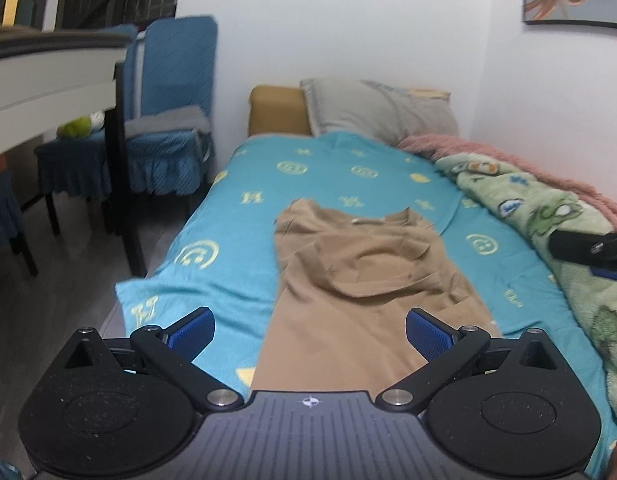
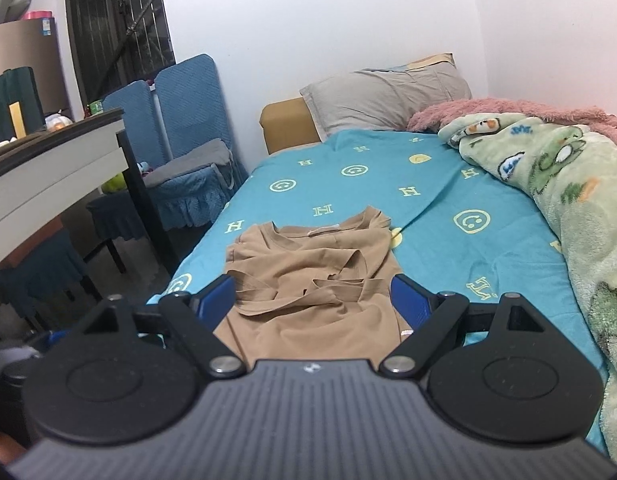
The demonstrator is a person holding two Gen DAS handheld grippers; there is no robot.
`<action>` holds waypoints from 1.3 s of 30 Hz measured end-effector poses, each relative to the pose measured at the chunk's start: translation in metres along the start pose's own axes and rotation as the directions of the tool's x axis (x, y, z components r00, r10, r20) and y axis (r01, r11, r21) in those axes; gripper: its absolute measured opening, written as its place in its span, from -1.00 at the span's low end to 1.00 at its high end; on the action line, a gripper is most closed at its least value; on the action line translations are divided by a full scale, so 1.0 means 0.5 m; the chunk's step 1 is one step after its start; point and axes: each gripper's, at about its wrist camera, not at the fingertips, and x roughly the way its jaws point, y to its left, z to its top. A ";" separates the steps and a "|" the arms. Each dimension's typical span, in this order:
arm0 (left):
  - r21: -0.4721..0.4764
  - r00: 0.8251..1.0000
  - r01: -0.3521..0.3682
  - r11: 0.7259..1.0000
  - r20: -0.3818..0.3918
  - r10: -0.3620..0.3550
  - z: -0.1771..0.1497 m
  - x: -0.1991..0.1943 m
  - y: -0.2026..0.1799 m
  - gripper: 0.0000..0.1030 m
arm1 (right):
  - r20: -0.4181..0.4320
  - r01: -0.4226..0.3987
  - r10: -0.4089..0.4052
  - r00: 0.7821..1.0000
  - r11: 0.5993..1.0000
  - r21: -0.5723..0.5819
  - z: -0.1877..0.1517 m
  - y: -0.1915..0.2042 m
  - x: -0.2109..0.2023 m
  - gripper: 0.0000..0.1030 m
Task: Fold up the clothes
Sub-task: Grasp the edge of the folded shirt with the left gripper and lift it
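Note:
A tan T-shirt lies on the turquoise bed sheet, neckline toward the pillow, with both sleeves folded in over the chest. It also shows in the right wrist view. My left gripper is open and empty, hovering over the shirt's lower part. My right gripper is open and empty above the shirt's lower half; part of it shows at the right edge of the left wrist view.
A grey pillow lies at the bed head. A green patterned blanket and a pink fleece are heaped along the wall side. Blue-covered chairs and a table stand left of the bed.

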 end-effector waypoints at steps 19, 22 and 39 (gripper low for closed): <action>-0.150 0.987 -0.126 0.981 -0.118 0.108 0.068 -0.062 -0.051 0.99 | -0.001 -0.030 0.031 1.000 0.989 0.144 0.019 -0.090 -0.044 0.68; -0.161 0.982 -0.139 0.977 -0.150 0.115 0.085 -0.069 -0.076 0.99 | -0.001 -0.034 0.035 0.999 0.981 0.193 0.018 -0.120 -0.050 0.68; -0.558 0.855 -0.041 0.829 -0.449 -0.260 -0.056 0.092 0.063 0.95 | -0.160 -0.083 0.253 0.954 0.739 0.668 -0.062 -0.234 0.030 0.71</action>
